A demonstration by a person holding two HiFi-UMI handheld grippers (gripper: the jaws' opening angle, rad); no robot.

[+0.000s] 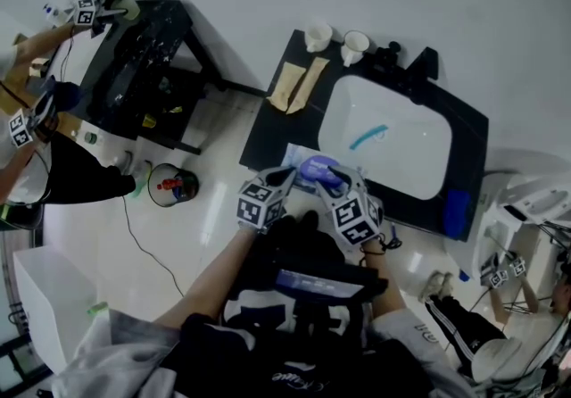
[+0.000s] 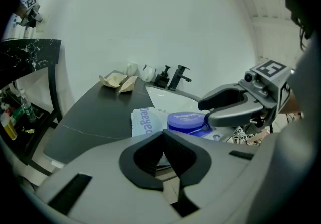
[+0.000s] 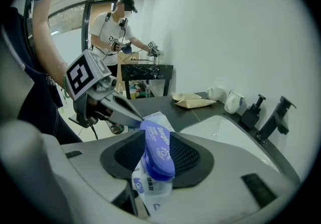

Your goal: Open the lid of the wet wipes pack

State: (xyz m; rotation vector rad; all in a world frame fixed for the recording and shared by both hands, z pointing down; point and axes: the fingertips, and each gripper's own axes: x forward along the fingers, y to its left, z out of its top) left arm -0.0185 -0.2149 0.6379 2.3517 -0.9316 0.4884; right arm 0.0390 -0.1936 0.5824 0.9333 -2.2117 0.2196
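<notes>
Right claw clamped on the purple lid of the wet wipes pack; the lid sits edge-on between both ribbed pads. Seen from the left gripper view, one right jaw rides above the lid, the other below it. Lid looks flat down on the pack.

Left claw clenched, pads meeting, nothing seen between them in its own view. From the right gripper view its pointed tip reaches the pack's far edge; whether it pinches the film, can't tell.

Pack at the front edge of the dark surface, just left of the white sink. Blue lettering on the white wrapper.

Also on the surface: two white cups by the wall, folded brown paper near them, black faucet behind the sink.

Another person works at a black marble table further back.
</notes>
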